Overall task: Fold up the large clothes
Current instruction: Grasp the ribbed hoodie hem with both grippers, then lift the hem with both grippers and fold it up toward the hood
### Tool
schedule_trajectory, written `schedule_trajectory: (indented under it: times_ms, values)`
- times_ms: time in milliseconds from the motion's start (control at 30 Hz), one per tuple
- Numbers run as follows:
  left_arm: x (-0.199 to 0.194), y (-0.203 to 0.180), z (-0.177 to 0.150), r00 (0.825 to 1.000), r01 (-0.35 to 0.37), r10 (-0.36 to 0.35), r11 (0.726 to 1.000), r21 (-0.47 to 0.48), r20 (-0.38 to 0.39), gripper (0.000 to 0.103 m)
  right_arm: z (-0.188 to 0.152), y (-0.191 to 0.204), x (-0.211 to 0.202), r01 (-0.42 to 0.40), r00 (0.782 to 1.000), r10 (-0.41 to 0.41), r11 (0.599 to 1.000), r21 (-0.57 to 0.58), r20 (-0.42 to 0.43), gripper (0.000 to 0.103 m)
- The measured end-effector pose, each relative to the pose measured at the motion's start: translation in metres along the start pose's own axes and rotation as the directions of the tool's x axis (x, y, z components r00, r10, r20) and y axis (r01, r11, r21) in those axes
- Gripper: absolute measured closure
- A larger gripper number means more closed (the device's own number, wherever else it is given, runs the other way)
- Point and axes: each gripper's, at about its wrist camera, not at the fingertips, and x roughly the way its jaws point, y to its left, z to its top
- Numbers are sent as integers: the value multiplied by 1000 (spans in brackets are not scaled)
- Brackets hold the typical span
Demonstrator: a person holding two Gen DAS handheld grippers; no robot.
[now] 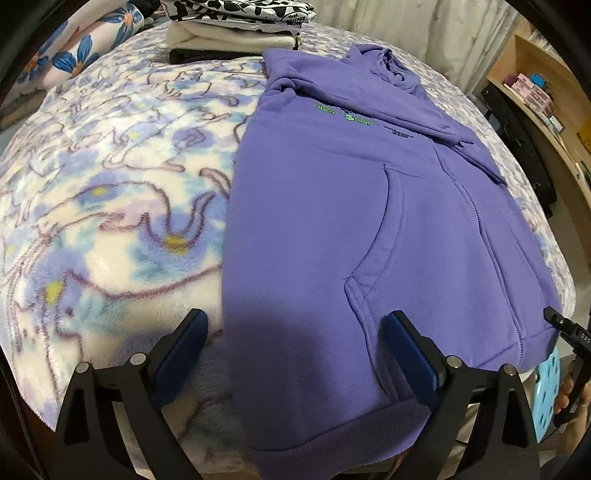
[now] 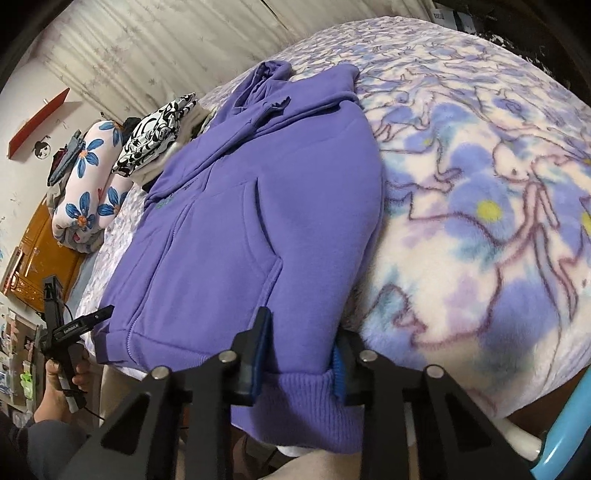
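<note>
While the right claw [image 2: 299,354] pinches the fleecy purple hoodie's [image 2: 258,221] ribbed hem (thick knit), the left claw [image 1: 295,354] gapes.

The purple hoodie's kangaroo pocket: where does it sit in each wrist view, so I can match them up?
Left wrist: kangaroo pocket sits centre-right, its slanted opening just above the right finger.
Right wrist: pocket sits centre-left, above the left finger.
Shared landmark: the black-and-white patterned folded cloth beyond the purple hoodie.
</note>
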Motion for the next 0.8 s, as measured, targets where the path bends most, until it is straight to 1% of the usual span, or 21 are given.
schedule_trajectory:
  times_ms: [33,67,100,133,167,200,233,267,300,367,467,600,667,733,800]
  values:
    - [0,-3,0,1000,-13,13,1000,6,-2,14,0,4,-1,9,1000,-9,1000,-11,2,82]
    - [-2,-6,0,1000,-15,15,1000,13,-3,23,0,7,-1,21,1000,-21,999,-25,4,84]
    - [-3,-9,-1,1000,-11,11,1000,17,-3,35,0,11,0,35,999,-35,999,-37,5,85]
    - [-5,-13,-2,1000,-1,1,1000,21,-2,42,1,16,0,51,999,-51,997,-51,7,85]
    - [-6,-17,-2,1000,21,-20,999,27,-6,59,1,17,0,54,999,-54,997,-57,8,86]
    - [-7,-18,-2,999,38,-38,999,28,-6,72,2,22,0,54,998,-53,997,-64,14,87]
    - [-7,-20,-2,999,40,-39,999,22,-6,75,3,23,-1,53,998,-52,996,-65,17,87]
    - [-8,-21,-2,999,39,-39,999,16,-7,85,4,27,-3,51,998,-49,996,-67,26,87]
    - [-10,-22,0,999,44,-44,999,6,-3,90,5,30,-5,50,998,-48,996,-69,34,87]
    - [-14,-20,1,998,62,-62,998,-26,-4,92,8,35,-12,46,998,-42,996,-77,51,88]
    - [-27,-16,4,995,95,-94,994,-57,16,93,14,44,-33,37,995,-28,995,-96,93,88]
    - [-53,-20,8,990,129,-126,991,-41,70,93,19,53,-57,23,991,-9,994,-107,134,91]
    - [-67,-25,10,987,136,-133,990,-29,91,93,20,58,-64,9,990,7,993,-115,138,91]
    - [-79,-28,9,985,141,-139,990,-19,100,93,18,66,-71,7,991,12,991,-137,136,91]
    - [-85,-27,8,985,150,-148,988,-19,90,93,15,71,-75,1,992,18,989,-149,127,91]
